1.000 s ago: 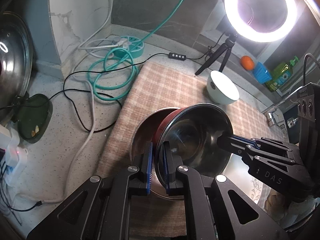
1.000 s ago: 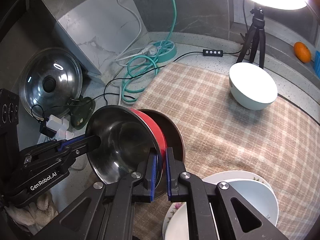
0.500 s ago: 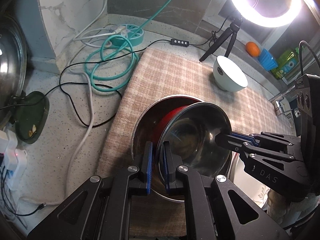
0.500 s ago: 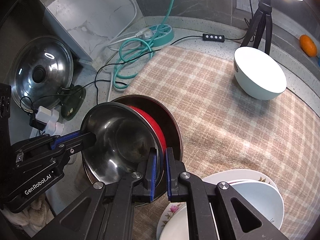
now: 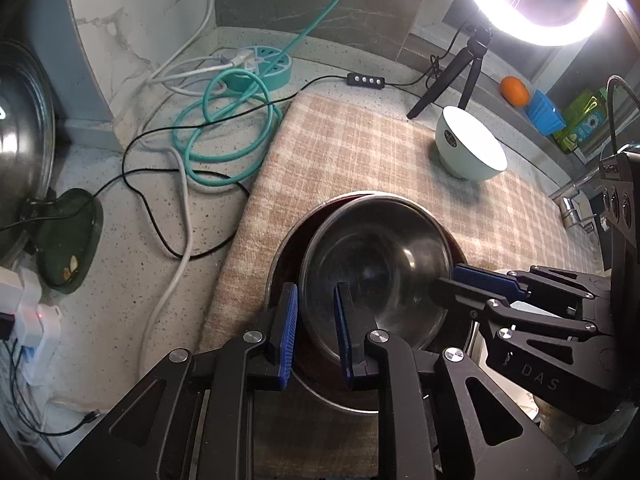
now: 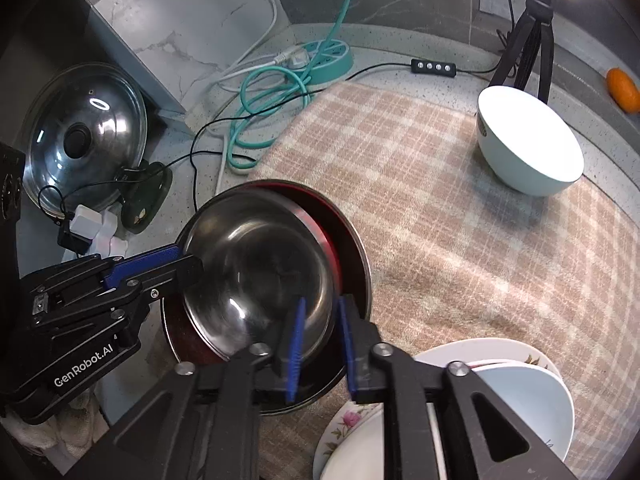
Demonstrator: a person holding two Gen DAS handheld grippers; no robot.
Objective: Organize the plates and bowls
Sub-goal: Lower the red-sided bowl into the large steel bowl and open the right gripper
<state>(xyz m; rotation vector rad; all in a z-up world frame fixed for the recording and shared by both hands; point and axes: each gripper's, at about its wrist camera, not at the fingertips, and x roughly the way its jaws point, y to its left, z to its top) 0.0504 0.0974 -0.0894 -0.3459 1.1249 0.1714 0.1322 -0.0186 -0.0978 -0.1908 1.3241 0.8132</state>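
Note:
A steel bowl (image 5: 372, 264) with a red outer wall sits nested in a larger steel bowl (image 5: 276, 280) on the plaid mat (image 5: 360, 152). My left gripper (image 5: 316, 320) straddles its near rim; the jaws are opening and the blue pads stand off the metal. In the right wrist view the same bowl (image 6: 256, 264) rests in the larger bowl (image 6: 358, 256). My right gripper (image 6: 322, 336) straddles the opposite rim, jaws also opening, with gaps beside the rim. A white bowl (image 6: 528, 148) stands at the mat's far right. Stacked plates with a pale bowl (image 6: 520, 400) lie beside my right gripper.
Teal and black cables (image 5: 224, 128) and a round power strip (image 5: 260, 68) lie on the counter left of the mat. A pot lid (image 6: 84, 136) leans at the far left. A ring light tripod (image 5: 464, 72) stands behind the white bowl (image 5: 472, 148). An orange (image 5: 514, 90) sits on the back ledge.
The red-walled bowl has come down from a tilt and settled level inside the larger bowl. Both pairs of jaws, shut on its rim before, have parted from it.

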